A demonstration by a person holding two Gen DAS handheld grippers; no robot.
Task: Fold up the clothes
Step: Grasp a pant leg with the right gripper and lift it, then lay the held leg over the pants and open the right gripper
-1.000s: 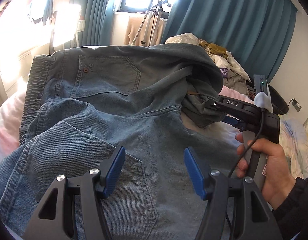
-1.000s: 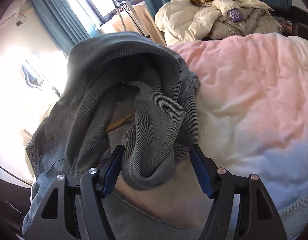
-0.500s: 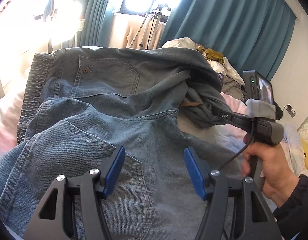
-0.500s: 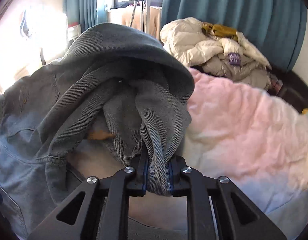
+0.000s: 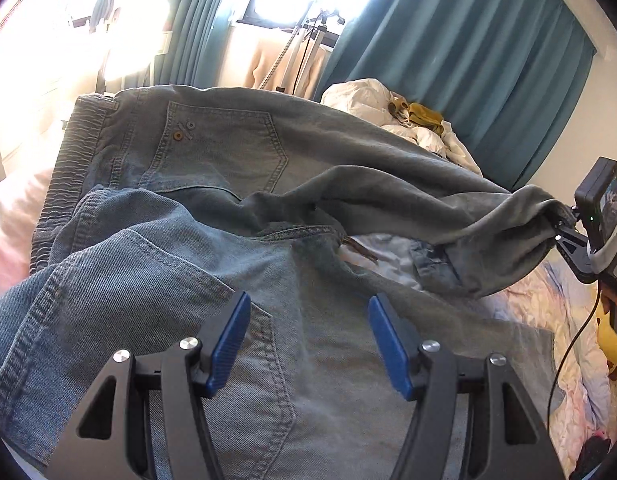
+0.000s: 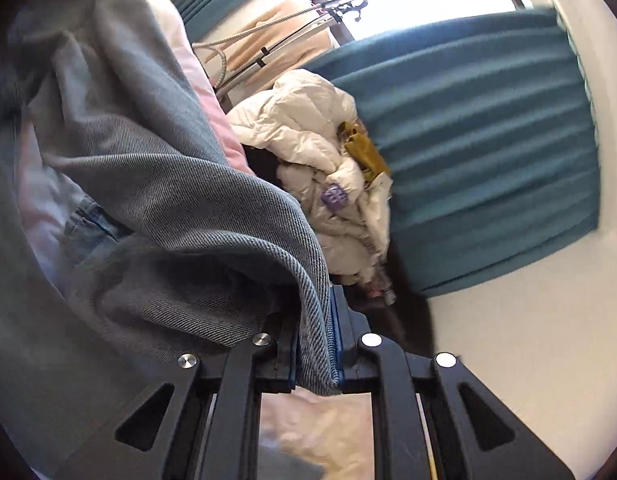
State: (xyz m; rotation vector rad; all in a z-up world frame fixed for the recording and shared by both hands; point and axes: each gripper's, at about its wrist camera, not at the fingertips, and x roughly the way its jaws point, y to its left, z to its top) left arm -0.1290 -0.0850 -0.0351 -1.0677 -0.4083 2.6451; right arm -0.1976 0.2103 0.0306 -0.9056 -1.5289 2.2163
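A pair of blue jeans (image 5: 212, 168) lies spread on the bed, back pockets up, waistband at the far left. My left gripper (image 5: 308, 344) hovers open over the near pocket, with nothing between its blue pads. At the right, my right gripper (image 5: 564, 224) is shut on the end of one grey-blue leg (image 5: 488, 240) and holds it up off the bed, stretched out to the right. In the right wrist view the leg's fabric (image 6: 168, 208) is pinched tight in the right gripper (image 6: 314, 344), which is rolled sideways.
Pink and white bedding (image 5: 528, 300) lies under the jeans. A pile of white and mustard clothes (image 5: 388, 108) sits at the far end of the bed before teal curtains (image 5: 468, 60). A hand (image 5: 616, 308) holds the right gripper; a yellow thing (image 5: 612, 344) lies beneath it.
My right gripper closed on the bunched leg, then rose, rolled over and drew the leg out to the right. The left gripper stayed open over the pocket.
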